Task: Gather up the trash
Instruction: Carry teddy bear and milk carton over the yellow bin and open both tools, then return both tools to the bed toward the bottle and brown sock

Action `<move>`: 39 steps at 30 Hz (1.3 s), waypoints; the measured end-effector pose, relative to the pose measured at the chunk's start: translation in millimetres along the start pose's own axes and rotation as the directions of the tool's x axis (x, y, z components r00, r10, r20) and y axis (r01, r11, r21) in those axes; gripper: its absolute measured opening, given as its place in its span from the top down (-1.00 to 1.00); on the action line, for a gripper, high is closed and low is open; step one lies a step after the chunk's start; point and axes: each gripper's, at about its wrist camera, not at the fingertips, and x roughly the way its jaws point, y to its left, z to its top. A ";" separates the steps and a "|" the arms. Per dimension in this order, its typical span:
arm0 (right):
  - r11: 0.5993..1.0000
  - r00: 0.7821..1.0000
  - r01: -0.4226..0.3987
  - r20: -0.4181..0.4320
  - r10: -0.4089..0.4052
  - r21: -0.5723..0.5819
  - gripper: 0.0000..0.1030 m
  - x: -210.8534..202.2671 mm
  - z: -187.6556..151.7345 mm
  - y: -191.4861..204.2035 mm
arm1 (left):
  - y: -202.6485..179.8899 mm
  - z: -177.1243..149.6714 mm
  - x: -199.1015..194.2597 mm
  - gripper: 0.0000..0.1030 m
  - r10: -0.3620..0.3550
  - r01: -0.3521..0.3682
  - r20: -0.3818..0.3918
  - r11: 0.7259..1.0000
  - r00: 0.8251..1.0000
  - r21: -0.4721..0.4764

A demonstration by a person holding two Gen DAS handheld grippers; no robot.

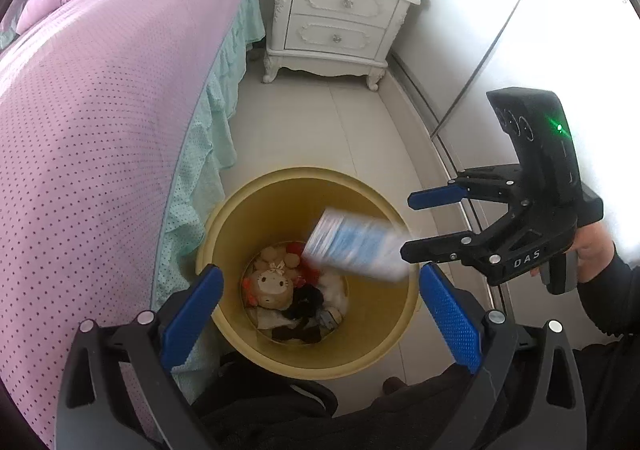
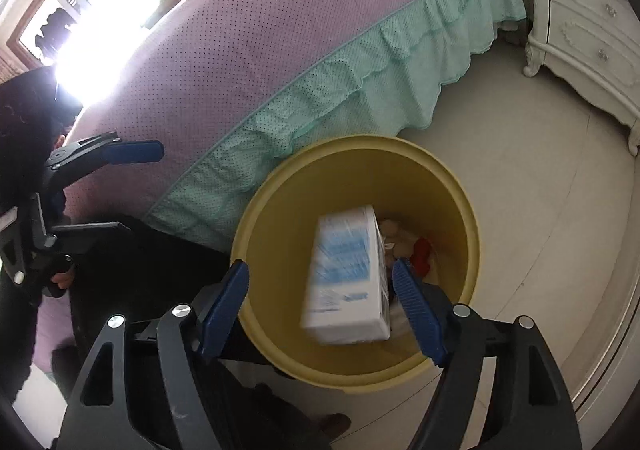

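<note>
- A white-and-blue carton (image 2: 347, 282) is seen over the mouth of the yellow bin (image 2: 460, 186), blurred, between the spread jaws of the right gripper (image 2: 320, 310).
- The right gripper is noted as open; a gap shows between its left pad and the carton. On the right side the pad sits close against the carton's edge, and contact there cannot be told. The carton is judged released, not held.
- The left gripper (image 1: 320, 314) is recorded wide open and empty, poised above the near rim of the bin (image 1: 224, 210).
- Carton's long axis: in the left wrist view the carton (image 1: 356, 246) lies tilted, one end toward the right gripper (image 1: 408, 228), the other angled down and into the bin. In the right wrist view it runs away from the camera, broad face up.
- Handling, as judged: a light, stiff, boxy paperboard item with smooth faces, likely crushable if squeezed hard. Best taken across its narrow sides near the middle.
- Bin contents noted: a plush doll (image 1: 272, 286), dark cloth and pale scraps at the bottom.
- The bin stands on the floor just beside the bed's green frill (image 2: 360, 82); a white nightstand (image 1: 340, 22) is well apart.
</note>
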 end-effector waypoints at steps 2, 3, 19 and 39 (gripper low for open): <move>1.000 1.000 0.013 0.008 -0.013 -0.001 -0.41 -1.4 0.9 -0.5 | 1.7 -0.1 -1.6 -0.90 -0.007 0.007 0.008 1.000 1.000 -0.013; 1.000 1.000 0.007 0.008 -0.007 0.001 -0.41 -2.2 1.4 -0.9 | 2.5 0.1 -1.9 -0.90 -0.011 0.011 0.011 1.000 1.000 -0.017; 0.993 0.992 -0.076 0.095 0.084 -0.086 -0.42 -28.3 25.2 39.4 | -0.7 -13.7 -40.8 -0.90 0.061 -0.053 0.140 0.997 0.988 -0.060; 0.755 0.835 -0.380 0.154 0.529 -0.535 -0.85 -21.7 79.6 292.5 | 62.5 -184.2 -290.8 -0.92 0.782 -0.510 0.075 0.472 0.619 -0.719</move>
